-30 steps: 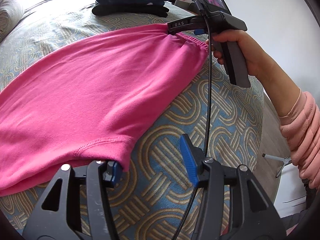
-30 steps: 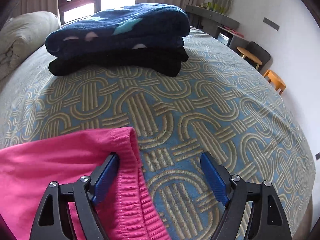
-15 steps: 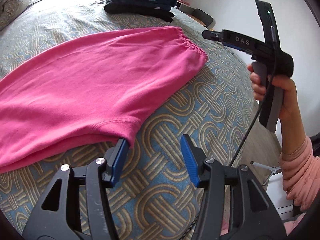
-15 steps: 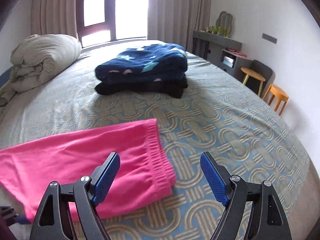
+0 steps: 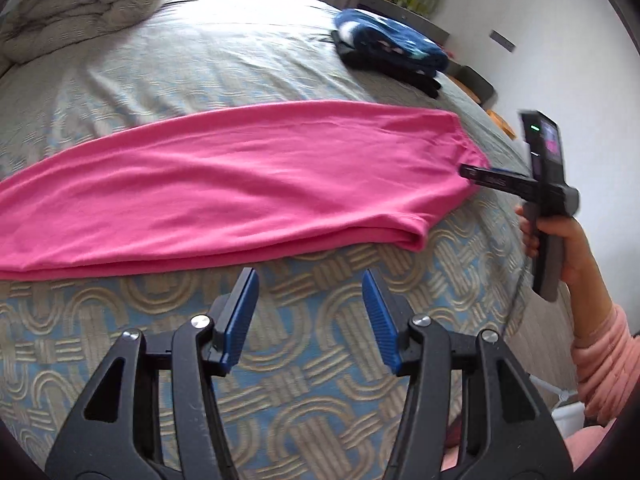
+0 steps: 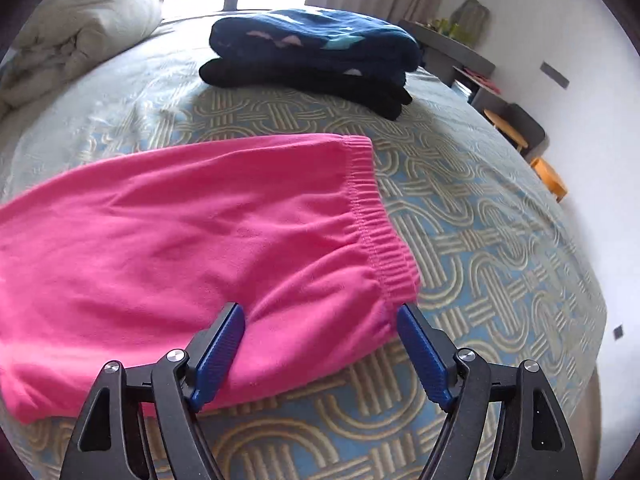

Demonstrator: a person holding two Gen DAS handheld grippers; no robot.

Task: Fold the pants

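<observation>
Seen from the left wrist, the left gripper (image 5: pixel 308 292) hangs over the patterned bedspread (image 5: pixel 320 420) at 6 o'clock, its blue pads (image 5: pixel 240 316) moderately apart with only bare cover between them, just short of the near edge of the pink pants (image 5: pixel 240 192). The pants lie flat across the bed, folded lengthwise, running from 9 o'clock toward 3 o'clock. At 3 o'clock a hand (image 5: pixel 568 248) in a pink sleeve (image 5: pixel 604 364) grips the handle of the right gripper (image 6: pixel 320 324), whose tip sits at the waistband end. From the right wrist, that gripper's jaws are set wide and closing, straddling the near corner of the pants just below the elastic waistband (image 6: pixel 372 208), pads not pressing the cloth. Farther off, at 12 o'clock, a stack of folded dark clothes (image 6: pixel 316 52) rests on the bed, with a rolled beige duvet (image 6: pixel 80 36) at 10 o'clock.
</observation>
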